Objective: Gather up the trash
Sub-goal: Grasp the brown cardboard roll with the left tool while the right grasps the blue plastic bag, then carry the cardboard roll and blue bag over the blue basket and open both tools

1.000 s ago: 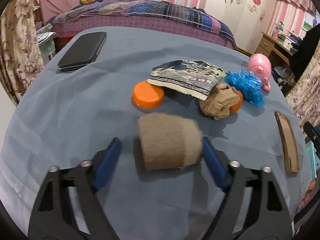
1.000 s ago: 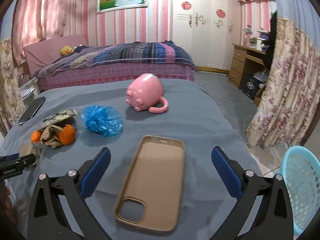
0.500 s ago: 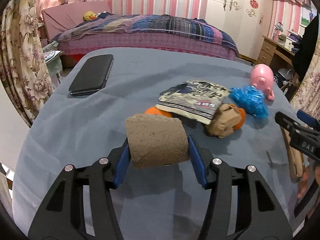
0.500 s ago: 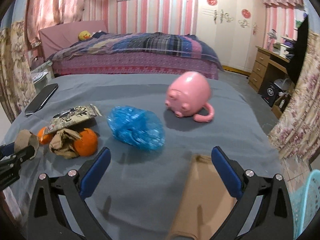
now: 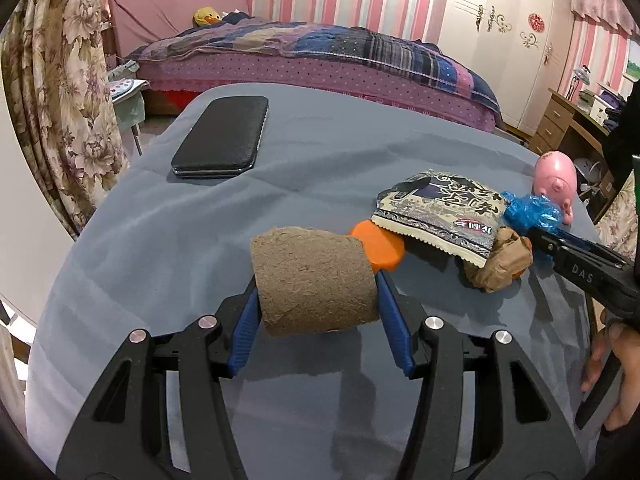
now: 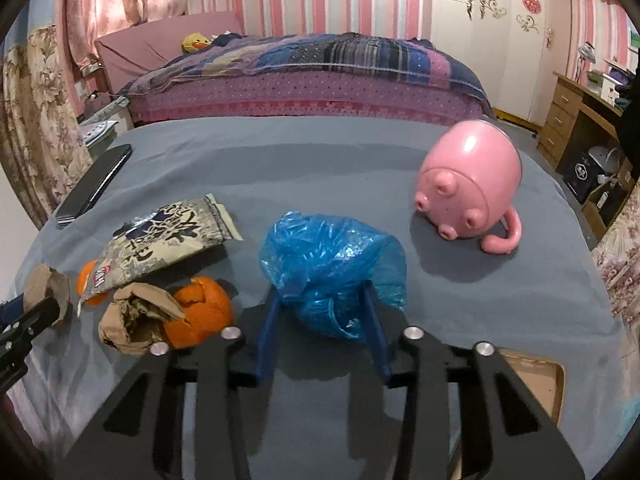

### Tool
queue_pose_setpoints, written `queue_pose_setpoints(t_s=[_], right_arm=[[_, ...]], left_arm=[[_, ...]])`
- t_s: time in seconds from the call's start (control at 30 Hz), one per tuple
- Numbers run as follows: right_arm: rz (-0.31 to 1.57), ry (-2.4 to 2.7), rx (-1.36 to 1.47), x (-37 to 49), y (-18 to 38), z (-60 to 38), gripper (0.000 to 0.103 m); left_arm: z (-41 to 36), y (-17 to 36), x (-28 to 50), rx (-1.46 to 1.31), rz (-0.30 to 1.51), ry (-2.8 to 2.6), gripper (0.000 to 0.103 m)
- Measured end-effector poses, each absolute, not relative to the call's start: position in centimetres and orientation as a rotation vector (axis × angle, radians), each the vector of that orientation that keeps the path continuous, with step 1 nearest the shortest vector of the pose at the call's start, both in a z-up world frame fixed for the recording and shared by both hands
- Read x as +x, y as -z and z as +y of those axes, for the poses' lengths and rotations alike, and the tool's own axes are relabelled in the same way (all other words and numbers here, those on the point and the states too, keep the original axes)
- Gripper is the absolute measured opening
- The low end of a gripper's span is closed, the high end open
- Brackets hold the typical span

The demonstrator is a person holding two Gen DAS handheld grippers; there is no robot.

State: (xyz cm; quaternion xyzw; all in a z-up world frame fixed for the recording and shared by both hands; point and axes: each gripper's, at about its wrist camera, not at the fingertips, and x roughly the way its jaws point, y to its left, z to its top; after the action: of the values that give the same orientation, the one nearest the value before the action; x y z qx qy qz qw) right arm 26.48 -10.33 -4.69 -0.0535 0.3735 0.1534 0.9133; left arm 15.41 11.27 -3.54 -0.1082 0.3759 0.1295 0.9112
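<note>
Already the left hand-held gripper (image 5: 316,300) was clamped on the brown cardboard roll (image 5: 314,280), centre frame, off the bench (image 5: 160,240). Lower centre, the right hand-held gripper (image 6: 322,320) had just been closing around the blue plastic bag (image 6: 332,268); it should probably squeeze the bulk, not loose film, before lifting
</note>
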Motion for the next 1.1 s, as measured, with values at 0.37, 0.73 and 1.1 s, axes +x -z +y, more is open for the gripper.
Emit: queue_pose_setpoints(t_s=[0.37, 0.73, 1.1], right_arm=[[0.617, -0.266, -0.157, 20.3, 0.3, -15.7, 0.032], [0.597, -0.125, -0.086, 14.0, -1.3, -26.1, 0.032], [0.562, 0.005, -0.038, 9.3, -2.3, -35.3, 0.032]], left_arm=[[9.5, 2.5, 14.6, -0.181, 0.74, -0.248, 0.054], [1.2, 0.7, 12.6, -0.099, 0.694, -0.086, 0.054], [-8.4, -2.1, 11.0, -0.097, 0.663, 0.091, 0.054]])
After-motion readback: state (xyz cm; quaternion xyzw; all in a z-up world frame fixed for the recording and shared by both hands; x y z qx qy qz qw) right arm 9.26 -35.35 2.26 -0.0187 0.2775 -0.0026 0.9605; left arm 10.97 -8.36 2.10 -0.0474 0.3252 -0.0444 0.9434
